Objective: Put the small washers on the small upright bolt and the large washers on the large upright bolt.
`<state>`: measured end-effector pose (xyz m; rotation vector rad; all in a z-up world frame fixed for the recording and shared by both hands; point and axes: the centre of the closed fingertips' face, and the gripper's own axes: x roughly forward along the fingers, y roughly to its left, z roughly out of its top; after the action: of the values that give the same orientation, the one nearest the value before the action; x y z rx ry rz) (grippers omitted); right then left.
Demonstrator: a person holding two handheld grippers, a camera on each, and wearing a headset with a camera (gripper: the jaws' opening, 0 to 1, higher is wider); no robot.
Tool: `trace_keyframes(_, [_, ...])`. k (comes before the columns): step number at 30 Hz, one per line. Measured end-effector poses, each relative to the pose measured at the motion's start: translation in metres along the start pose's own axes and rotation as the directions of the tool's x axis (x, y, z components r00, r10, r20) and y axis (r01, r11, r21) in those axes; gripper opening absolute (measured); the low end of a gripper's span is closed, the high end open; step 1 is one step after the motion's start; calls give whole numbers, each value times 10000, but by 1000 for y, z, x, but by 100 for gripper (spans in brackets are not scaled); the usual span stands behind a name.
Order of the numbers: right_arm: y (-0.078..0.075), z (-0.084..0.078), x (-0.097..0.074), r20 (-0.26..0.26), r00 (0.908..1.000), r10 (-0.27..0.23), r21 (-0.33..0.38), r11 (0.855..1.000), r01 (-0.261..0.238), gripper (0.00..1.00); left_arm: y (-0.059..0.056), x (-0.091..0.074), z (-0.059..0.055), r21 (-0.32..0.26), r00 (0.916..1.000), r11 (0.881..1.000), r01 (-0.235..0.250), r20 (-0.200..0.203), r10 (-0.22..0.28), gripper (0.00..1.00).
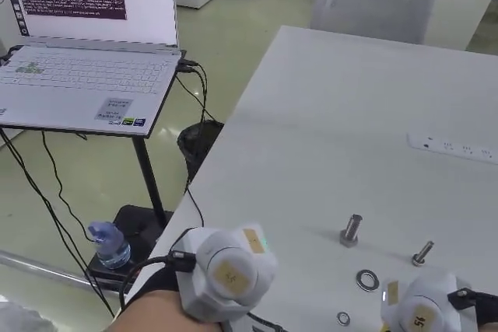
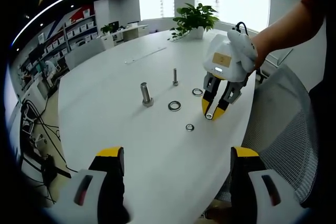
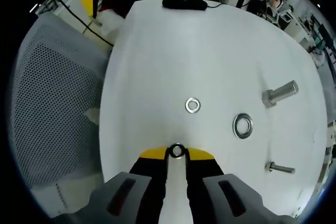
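1. I'm pinching a small washer (image 3: 177, 150) in the right gripper (image 3: 177, 157), jaws narrowed onto it.
2. I'm holding the left gripper (image 2: 177, 156) wide open and empty over the near table (image 2: 105, 108) edge.
3. The large bolt (image 3: 281, 93) is standing farther out, with the small bolt (image 3: 281, 168) to its right and a large washer (image 3: 242, 125) lying nearer.

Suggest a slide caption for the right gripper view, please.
Right gripper holding a washer; small washer, large washer, large bolt, small bolt ahead.
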<state>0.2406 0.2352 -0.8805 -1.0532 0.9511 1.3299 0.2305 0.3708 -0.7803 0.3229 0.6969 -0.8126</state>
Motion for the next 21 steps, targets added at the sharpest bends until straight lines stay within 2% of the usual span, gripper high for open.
trace_keyframes(4, [-2,0,-1,157,9999,38,238,9997,-41,14,1,-1,1,-53,10000,10000,-12,47,12,82])
trace_keyframes(10, [-2,0,0,77,10000,57,498,9987,-61,13,0,0,1,-22,10000,10000,3,44,-3,82])
trace_keyframes(14, [-3,0,-1,280,9995,128,861,9962,-151,13,-1,0,2,-17,10000,10000,0,41,0,81])
trace_keyframes(21, [-9,-7,-14,345,9994,101,1151,9933,-140,13,-2,2,5,34,10000,10000,6,63,-6,81])
